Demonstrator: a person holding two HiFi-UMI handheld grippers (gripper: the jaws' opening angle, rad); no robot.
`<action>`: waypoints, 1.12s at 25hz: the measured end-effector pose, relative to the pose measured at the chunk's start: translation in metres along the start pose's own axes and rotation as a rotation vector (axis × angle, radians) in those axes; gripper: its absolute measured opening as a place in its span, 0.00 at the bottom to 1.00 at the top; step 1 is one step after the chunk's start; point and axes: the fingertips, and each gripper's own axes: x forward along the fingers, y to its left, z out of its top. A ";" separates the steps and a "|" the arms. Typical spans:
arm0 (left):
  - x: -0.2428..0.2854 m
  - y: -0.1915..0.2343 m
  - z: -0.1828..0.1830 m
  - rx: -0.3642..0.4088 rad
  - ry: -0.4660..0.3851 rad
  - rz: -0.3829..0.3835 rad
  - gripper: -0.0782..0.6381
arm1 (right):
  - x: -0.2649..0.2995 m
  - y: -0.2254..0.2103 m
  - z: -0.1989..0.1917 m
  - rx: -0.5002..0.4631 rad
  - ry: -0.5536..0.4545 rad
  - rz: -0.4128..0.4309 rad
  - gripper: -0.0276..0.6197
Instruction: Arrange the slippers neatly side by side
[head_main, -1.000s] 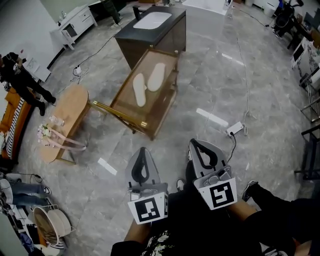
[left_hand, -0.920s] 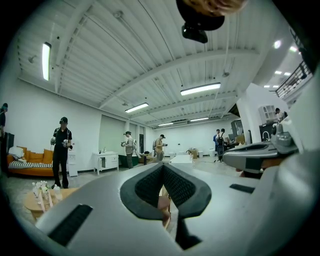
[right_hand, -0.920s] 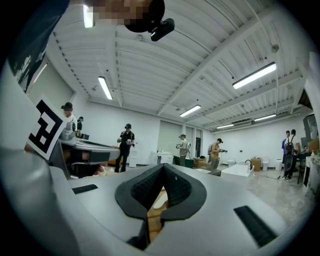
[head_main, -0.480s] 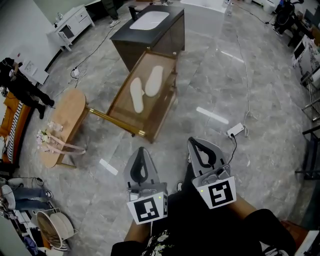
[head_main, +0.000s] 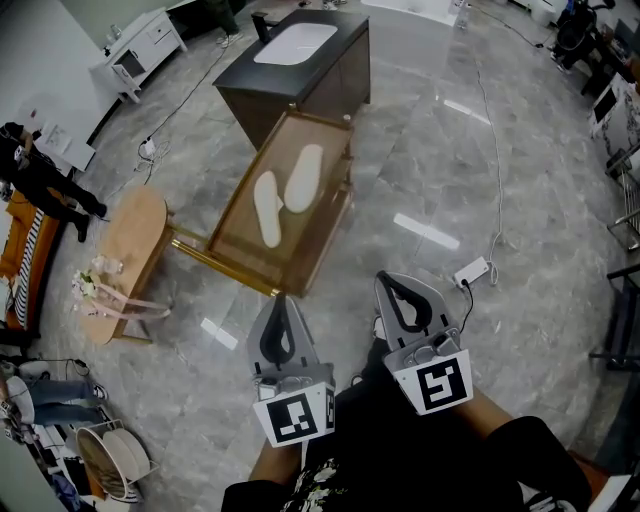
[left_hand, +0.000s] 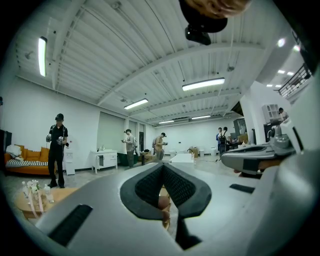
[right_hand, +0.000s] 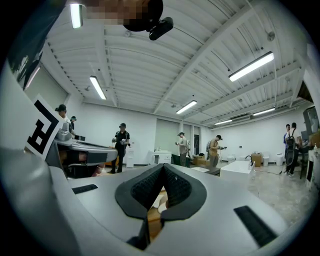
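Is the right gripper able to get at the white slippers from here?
Probably not yet: the right gripper is held shut near the person, while the slippers lie on a table across the floor.

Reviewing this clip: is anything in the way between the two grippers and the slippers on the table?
Nothing visible is. The nearer slipper and farther slipper lie uncovered on the amber-topped table. Only bare floor separates it from the left gripper and right gripper, both shut and empty.

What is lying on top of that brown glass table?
Two white slippers lie on the table, angled apart rather than parallel. Nothing else shows on it; whether they touch is too small to tell.
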 end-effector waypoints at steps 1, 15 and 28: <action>0.007 -0.002 0.002 0.002 0.003 0.001 0.10 | 0.005 -0.006 0.002 0.002 0.000 0.003 0.03; 0.078 -0.020 0.009 -0.030 -0.003 0.072 0.10 | 0.057 -0.069 0.003 0.006 -0.012 0.071 0.03; 0.091 0.008 0.004 -0.037 -0.019 0.229 0.10 | 0.100 -0.075 0.002 -0.014 -0.033 0.153 0.03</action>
